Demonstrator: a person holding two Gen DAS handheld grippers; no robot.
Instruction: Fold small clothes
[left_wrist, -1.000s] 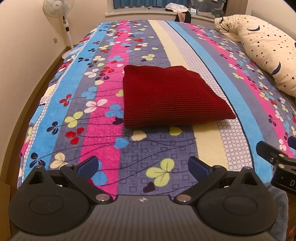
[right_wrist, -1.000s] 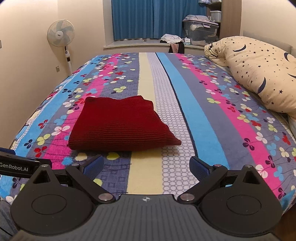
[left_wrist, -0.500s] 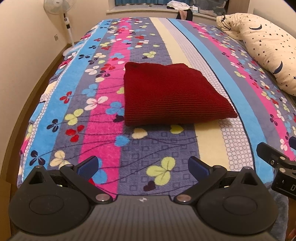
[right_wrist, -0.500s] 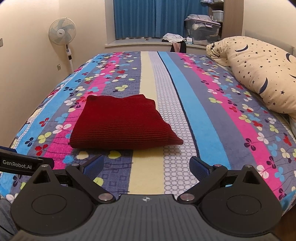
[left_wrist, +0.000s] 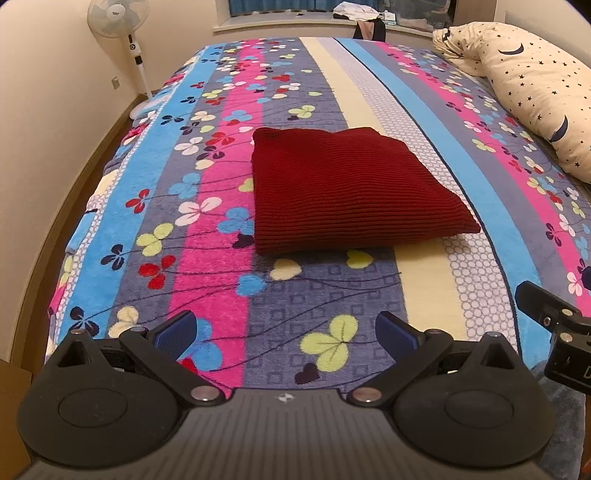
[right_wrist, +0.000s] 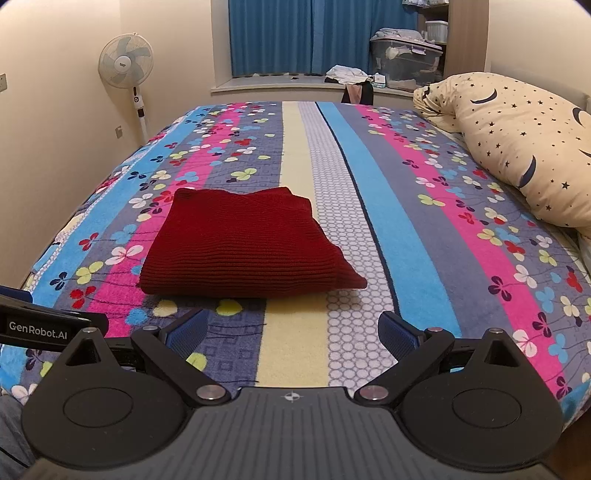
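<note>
Sweater (left_wrist: 351, 192), dark red and ribbed, lies folded into a neat thick rectangle on the bed (left_wrist: 229, 295), across the pink, grey and cream stripes of the flowered blanket. Both tools sit near the foot edge, apart from the sweater and touching nothing. The left tool (left_wrist: 284, 328) has its jaws spread wide and empty; the right tool (right_wrist: 291, 328) is likewise wide and empty. A starry pillow (right_wrist: 517, 147) rests along the right side, and a fan (right_wrist: 125, 66) stands by the wall. Folding of this piece looks finished. The next move likely calls for setting it aside or fetching another garment, though none shows within reach.
</note>
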